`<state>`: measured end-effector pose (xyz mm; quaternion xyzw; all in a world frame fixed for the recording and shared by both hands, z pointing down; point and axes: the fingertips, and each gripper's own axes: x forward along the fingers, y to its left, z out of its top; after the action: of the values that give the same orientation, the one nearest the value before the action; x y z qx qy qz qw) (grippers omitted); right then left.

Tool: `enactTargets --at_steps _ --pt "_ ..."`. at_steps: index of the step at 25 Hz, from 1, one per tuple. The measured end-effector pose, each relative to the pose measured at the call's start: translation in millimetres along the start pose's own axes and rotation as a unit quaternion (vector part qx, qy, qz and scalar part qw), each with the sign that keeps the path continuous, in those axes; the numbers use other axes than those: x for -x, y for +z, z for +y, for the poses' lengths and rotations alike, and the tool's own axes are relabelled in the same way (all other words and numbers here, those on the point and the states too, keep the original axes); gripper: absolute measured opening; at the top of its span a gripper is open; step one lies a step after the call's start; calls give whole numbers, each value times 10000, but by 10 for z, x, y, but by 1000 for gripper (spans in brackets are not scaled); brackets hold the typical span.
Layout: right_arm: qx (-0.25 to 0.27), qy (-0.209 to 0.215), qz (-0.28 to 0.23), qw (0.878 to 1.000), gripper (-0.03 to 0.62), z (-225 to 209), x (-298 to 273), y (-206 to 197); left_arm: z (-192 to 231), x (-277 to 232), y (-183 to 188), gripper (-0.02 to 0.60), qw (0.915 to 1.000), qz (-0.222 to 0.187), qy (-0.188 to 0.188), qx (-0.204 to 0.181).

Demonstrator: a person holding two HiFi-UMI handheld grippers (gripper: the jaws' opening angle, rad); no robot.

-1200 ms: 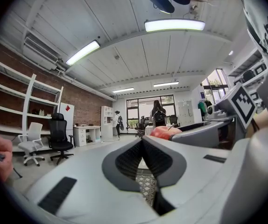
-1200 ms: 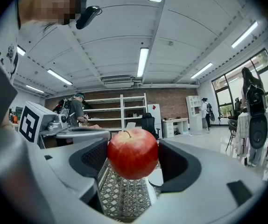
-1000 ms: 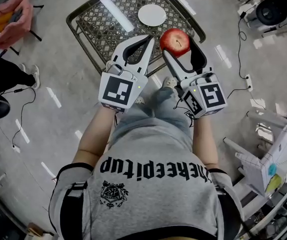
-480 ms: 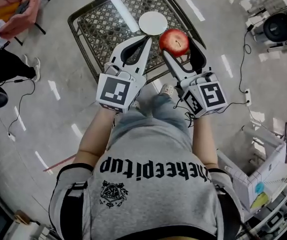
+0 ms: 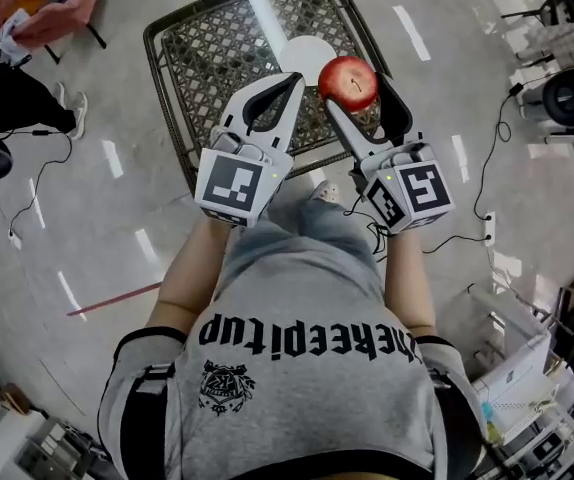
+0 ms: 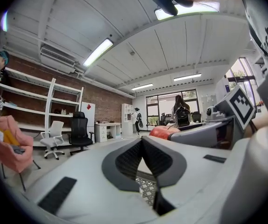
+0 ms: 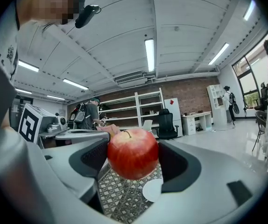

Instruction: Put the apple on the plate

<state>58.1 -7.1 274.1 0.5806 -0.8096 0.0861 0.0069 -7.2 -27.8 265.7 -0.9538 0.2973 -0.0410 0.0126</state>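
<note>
A red apple [image 5: 348, 82] [image 7: 132, 153] is held in the air between the jaws of my right gripper [image 5: 355, 90], which is shut on it. A small white plate [image 5: 305, 53] [image 7: 153, 189] lies on the lattice-topped table [image 5: 217, 48], just beyond and below the apple; the apple hides part of it in the head view. My left gripper [image 5: 295, 81] [image 6: 142, 143] hovers to the left of the apple with its jaw tips together and nothing between them. The apple's edge [image 6: 164, 132] shows past the right gripper's body in the left gripper view.
The table is low, with a dark metal frame [image 5: 167, 98] and a glossy floor around it. A person in pink [image 5: 42, 8] sits at the upper left. Cables [image 5: 472, 233] and boxes [image 5: 517, 368] lie at the right. Shelves [image 7: 145, 108] and office chairs [image 6: 80, 132] stand far off.
Both grippers with the apple have come closer over the table: the table and plate have slid down in the head view, and the apple now overlaps the plate's near edge.
</note>
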Motion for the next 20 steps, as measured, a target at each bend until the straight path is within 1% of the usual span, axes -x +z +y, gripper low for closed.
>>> enactTargets --at_steps 11,14,17,20 --pt "4 458 109 9989 362 -395 54 12 -166 -333 30 31 9987 74 493 59" --pt "10 585 145 9982 362 -508 62 -22 -224 -416 -9 31 9978 167 629 107" --pt "28 698 183 9974 362 -598 29 -66 -210 -495 -44 30 9970 121 765 45" --pt "45 817 214 9964 362 -650 -16 -80 -162 -526 -68 31 9955 160 927 60"
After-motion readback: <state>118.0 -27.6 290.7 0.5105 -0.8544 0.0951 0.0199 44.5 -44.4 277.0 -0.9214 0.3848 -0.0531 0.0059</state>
